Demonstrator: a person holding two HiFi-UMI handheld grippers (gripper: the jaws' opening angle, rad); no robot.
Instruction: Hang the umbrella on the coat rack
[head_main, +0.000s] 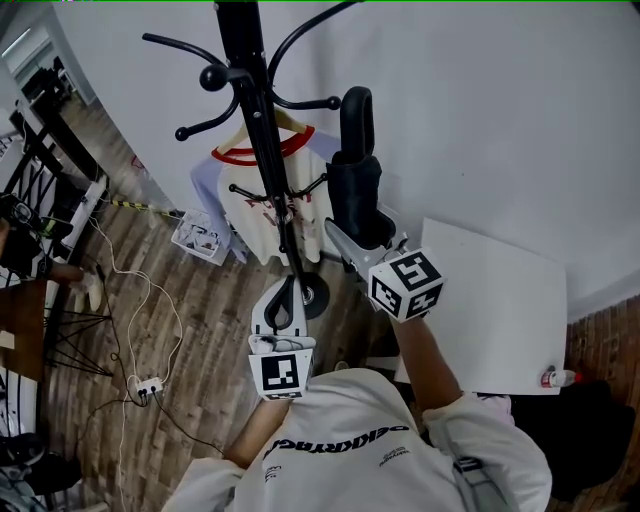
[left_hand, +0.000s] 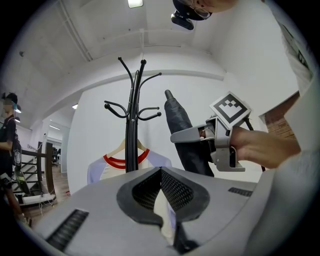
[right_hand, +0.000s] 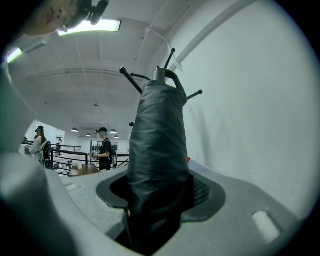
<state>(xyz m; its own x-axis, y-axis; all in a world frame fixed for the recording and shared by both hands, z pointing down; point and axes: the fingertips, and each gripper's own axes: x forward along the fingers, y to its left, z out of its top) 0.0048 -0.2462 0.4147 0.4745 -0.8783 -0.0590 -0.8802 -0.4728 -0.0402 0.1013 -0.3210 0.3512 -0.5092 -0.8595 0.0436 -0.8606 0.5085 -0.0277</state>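
Observation:
The black coat rack (head_main: 262, 130) stands ahead against the white wall, with a white, red-collared T-shirt (head_main: 265, 200) on a hanger on it. My right gripper (head_main: 350, 235) is shut on a folded black umbrella (head_main: 355, 185), held upright just right of the pole, its loop handle near a hook. In the right gripper view the umbrella (right_hand: 157, 145) fills the jaws and hides most of the rack's hooks (right_hand: 132, 80). My left gripper (head_main: 283, 305) is shut with nothing in it, low in front of the pole. From the left gripper view (left_hand: 161, 172) I see the rack (left_hand: 132, 130) and the umbrella (left_hand: 182, 135) in the right gripper (left_hand: 192, 135).
A white table (head_main: 500, 310) stands at the right with a small bottle (head_main: 560, 378) by its edge. Cables and a power strip (head_main: 148, 385) lie on the wooden floor at the left, with a small box (head_main: 200, 235) by the wall. People (right_hand: 105, 150) stand far off.

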